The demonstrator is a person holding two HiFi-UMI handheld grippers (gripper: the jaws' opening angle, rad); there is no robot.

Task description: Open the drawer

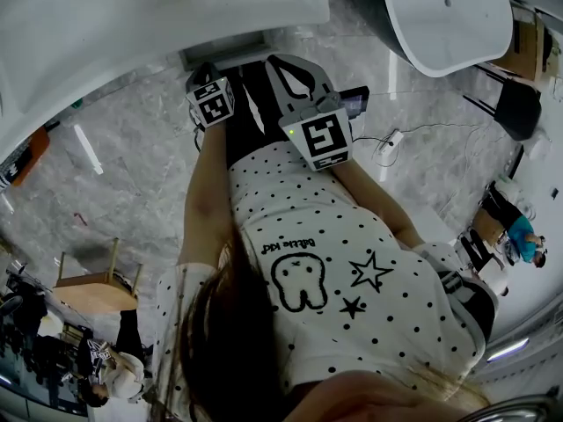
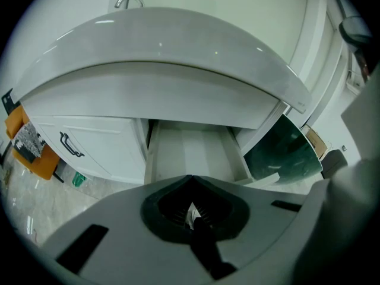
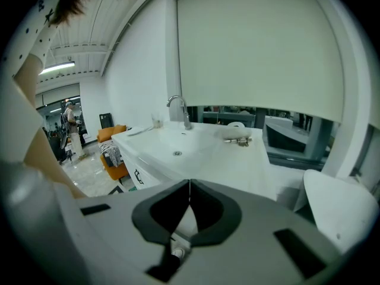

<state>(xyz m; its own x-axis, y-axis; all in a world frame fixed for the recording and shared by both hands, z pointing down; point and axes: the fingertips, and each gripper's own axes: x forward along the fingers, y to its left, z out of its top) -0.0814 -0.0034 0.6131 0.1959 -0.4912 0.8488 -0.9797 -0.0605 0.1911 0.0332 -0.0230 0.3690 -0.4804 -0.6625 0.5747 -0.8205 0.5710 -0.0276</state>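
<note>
The drawer (image 2: 191, 152) under the white sink counter (image 2: 178, 70) stands pulled out, and its inside shows pale and bare. My left gripper (image 2: 190, 178) hangs just in front of and above it, jaws shut with nothing between them. In the head view the drawer (image 1: 222, 56) peeks out below the counter edge, with the left gripper (image 1: 205, 74) close before it. My right gripper (image 3: 189, 183) is also shut and holds nothing; it points over the basin (image 3: 178, 144) towards the faucet (image 3: 178, 109). In the head view the right gripper (image 1: 290, 67) sits right of the left one.
Left of the drawer is a cabinet door with a black handle (image 2: 71, 145). An orange chair (image 2: 31, 150) and a green object (image 2: 79, 179) stand on the marble floor. A dark glass panel (image 2: 285, 154) lies right of the drawer. A white tub (image 1: 449, 16) stands far right.
</note>
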